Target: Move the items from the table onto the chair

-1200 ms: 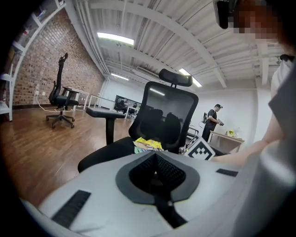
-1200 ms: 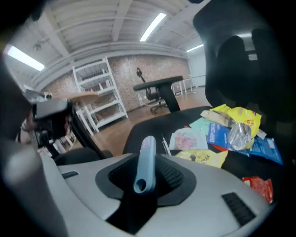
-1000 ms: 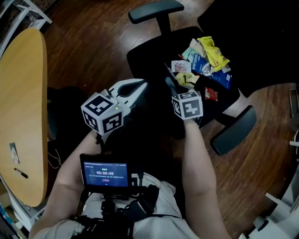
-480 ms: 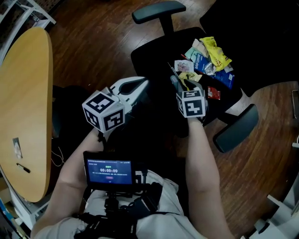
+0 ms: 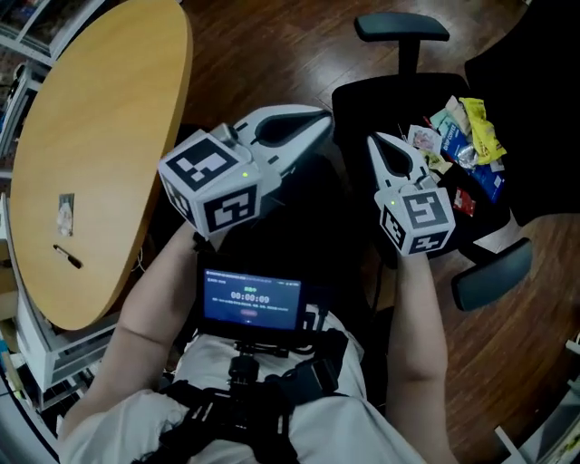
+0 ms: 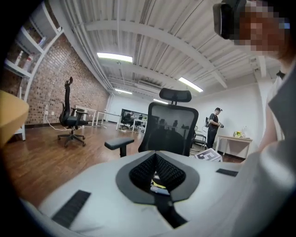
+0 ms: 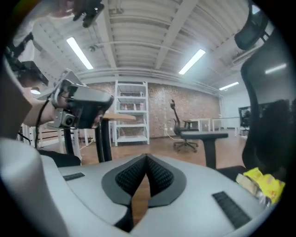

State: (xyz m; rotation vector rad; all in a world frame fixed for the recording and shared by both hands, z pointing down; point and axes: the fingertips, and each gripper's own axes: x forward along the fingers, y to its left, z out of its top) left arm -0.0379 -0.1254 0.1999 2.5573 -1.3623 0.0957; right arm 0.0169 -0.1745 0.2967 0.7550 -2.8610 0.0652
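Note:
A pile of snack packets (image 5: 458,136) lies on the seat of the black office chair (image 5: 362,100) at the upper right. On the wooden table (image 5: 100,136) at the left lie a small packet (image 5: 65,213) and a dark pen-like item (image 5: 68,256). My left gripper (image 5: 324,116) hangs shut and empty between table and chair; its tips (image 6: 156,155) meet in front of the chair back (image 6: 171,129). My right gripper (image 5: 372,138) is raised beside the pile; its jaws have just been closing and now stand shut (image 7: 147,157) with nothing between them. A yellow packet (image 7: 261,183) shows at its right.
The chair's armrests (image 5: 401,27) (image 5: 492,275) flank the seat. A lit screen (image 5: 252,299) is mounted at my chest. Dark wood floor surrounds the chair. Far off stand another office chair (image 6: 69,118), a person (image 6: 213,127) and white shelving (image 7: 132,111).
Both grippers have risen. The right one has drawn back from the packets on the chair and shut. The head view has swung left, showing more of the table.

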